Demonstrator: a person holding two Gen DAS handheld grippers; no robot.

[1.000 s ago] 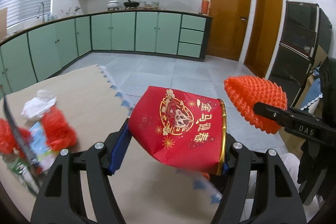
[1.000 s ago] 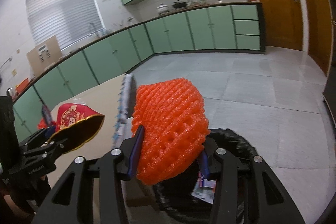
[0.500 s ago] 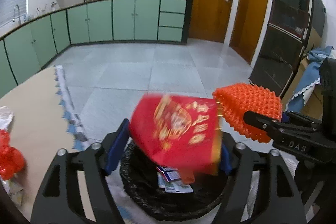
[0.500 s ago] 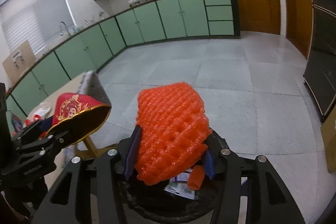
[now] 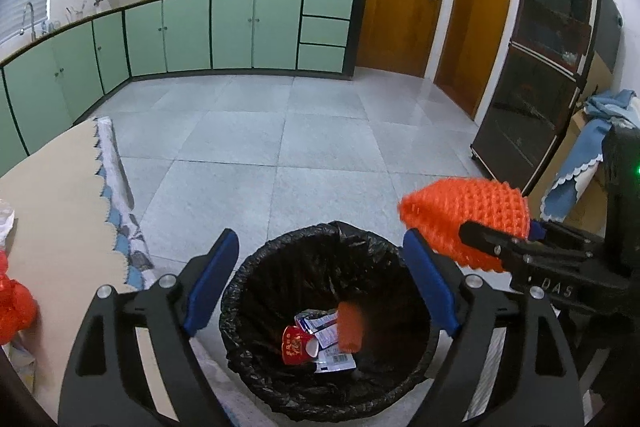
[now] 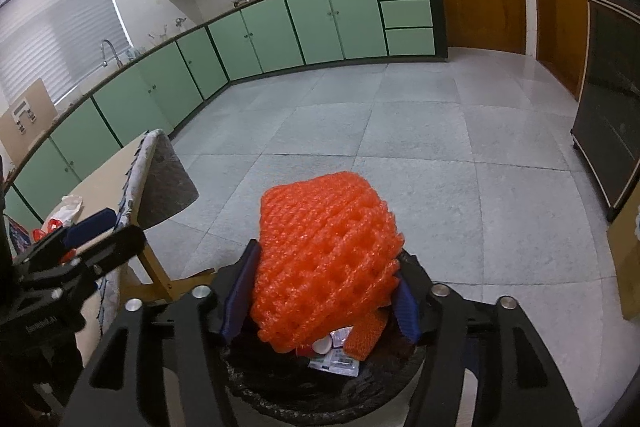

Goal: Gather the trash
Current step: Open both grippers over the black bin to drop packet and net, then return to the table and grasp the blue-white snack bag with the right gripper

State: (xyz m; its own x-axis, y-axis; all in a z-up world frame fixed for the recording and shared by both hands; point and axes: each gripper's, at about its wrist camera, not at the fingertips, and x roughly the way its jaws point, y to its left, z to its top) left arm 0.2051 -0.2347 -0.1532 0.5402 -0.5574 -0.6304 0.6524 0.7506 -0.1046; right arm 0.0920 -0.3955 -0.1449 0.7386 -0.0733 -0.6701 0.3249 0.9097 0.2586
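My left gripper (image 5: 318,247) hangs over the black-lined trash bin (image 5: 248,291), its jaws opening with nothing between them. The red packet (image 5: 296,345) lies inside the bin on paper wrappers, next to a blurred orange piece (image 5: 350,327). To the right, my right gripper (image 5: 500,227) holds an orange foam net (image 5: 464,215) above the bin's rim. In the right wrist view the right gripper (image 6: 326,267) has its jaws opening, and the foam net (image 6: 324,259) still fills the gap and touches both pads over the bin (image 6: 256,383). The left gripper (image 6: 80,235) shows at the left.
A tan table (image 5: 52,211) with a scalloped cloth edge stands left of the bin. More red trash (image 5: 12,307) lies on it. A dark cabinet (image 5: 540,87) and a blue cloth (image 5: 576,175) over a box stand to the right. Grey tiled floor stretches ahead.
The left gripper swung from over the table to above the bin and released the red packet, which dropped in. The right gripper's jaws spread wider around the foam net.
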